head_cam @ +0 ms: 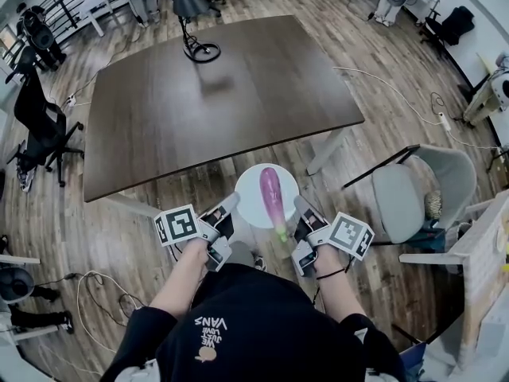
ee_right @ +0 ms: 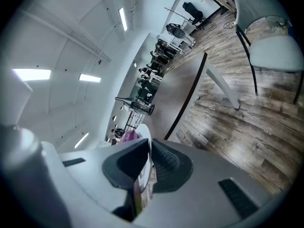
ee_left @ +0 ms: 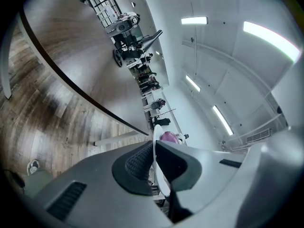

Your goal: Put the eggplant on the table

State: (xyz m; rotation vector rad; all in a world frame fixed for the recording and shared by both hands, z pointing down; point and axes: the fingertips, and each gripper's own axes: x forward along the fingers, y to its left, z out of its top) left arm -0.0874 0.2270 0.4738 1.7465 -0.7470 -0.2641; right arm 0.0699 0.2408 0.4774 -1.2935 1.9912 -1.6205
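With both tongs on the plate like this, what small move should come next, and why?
Probably carry the plate forward, kept level. The left tongs and right tongs are shut on its rim, the eggplant lies loose on it, and it is still short of the table.

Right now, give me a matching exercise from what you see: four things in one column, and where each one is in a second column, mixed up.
Things:
1 eggplant
2 plate
3 table
4 chair

Places:
A on the floor at the right
B clamped at its rim by the left gripper and right gripper
C lying on the plate
D beyond the plate, not yet under it

Pairs: 1-C, 2-B, 3-D, 4-A
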